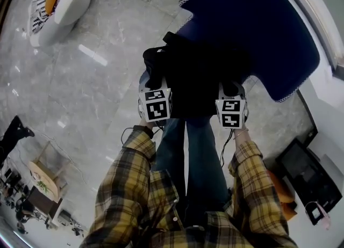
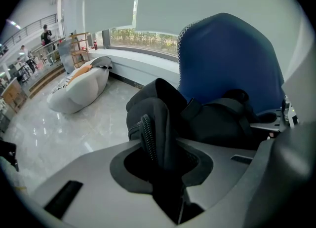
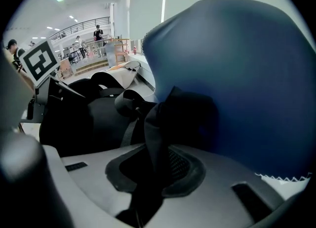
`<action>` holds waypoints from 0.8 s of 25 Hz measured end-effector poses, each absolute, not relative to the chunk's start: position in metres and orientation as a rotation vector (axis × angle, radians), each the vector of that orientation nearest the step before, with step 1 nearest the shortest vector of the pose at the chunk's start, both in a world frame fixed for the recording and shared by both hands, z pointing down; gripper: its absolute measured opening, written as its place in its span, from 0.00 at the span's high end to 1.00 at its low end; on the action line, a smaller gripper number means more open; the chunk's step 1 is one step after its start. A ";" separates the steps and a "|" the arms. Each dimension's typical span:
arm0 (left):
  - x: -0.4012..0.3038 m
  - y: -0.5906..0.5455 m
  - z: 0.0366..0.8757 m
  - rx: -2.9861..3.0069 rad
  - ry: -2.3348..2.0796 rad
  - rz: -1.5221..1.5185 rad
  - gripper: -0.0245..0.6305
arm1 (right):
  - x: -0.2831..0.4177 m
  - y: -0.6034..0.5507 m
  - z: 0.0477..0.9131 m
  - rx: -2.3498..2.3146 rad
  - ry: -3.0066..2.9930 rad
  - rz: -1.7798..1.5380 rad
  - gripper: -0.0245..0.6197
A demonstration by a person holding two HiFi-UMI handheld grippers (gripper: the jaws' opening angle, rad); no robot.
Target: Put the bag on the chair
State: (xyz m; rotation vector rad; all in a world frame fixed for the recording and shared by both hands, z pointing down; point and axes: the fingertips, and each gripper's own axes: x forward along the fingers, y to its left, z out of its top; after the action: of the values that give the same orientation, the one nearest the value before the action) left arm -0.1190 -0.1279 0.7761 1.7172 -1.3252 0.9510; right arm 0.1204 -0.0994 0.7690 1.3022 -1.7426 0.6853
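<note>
A black bag [image 1: 193, 75] lies against the seat and backrest of a blue chair [image 1: 258, 32], with the person's legs right before it. My left gripper [image 1: 152, 80] is at the bag's left end. In the left gripper view a zippered fold of the bag [image 2: 148, 138] stands between the jaws of that gripper [image 2: 165, 168], which look slack around it. My right gripper [image 1: 231, 88] is at the bag's right end. In the right gripper view a dark strip of the bag [image 3: 155, 133] runs down into the jaws of that gripper [image 3: 158, 168], which pinch it. The chair back [image 3: 247, 84] is close behind.
A white lounge seat [image 1: 59, 5] stands on the marble floor at the far left. A black case [image 1: 309, 174] lies on the floor at the right, and a small wooden table [image 1: 43, 174] at the lower left. A window wall [image 2: 143, 39] runs behind the chair.
</note>
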 end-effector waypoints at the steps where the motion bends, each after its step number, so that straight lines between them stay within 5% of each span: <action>1: -0.119 -0.128 0.776 1.718 -1.331 0.948 0.81 | 0.120 -0.099 0.770 1.302 -1.742 0.690 0.86; 9: -0.121 -0.127 0.774 1.715 -1.374 0.930 0.80 | 0.124 -0.097 0.766 1.298 -1.721 0.684 0.84; 20: -0.133 -0.128 0.768 1.610 -1.422 0.831 0.67 | 0.114 -0.099 0.756 1.269 -1.753 0.750 0.67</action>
State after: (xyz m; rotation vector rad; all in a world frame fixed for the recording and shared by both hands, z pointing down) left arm -0.1328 -0.1282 0.7676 1.6097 -1.4225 0.8309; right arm 0.1136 -0.0988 0.7558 1.2689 -1.7529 0.7503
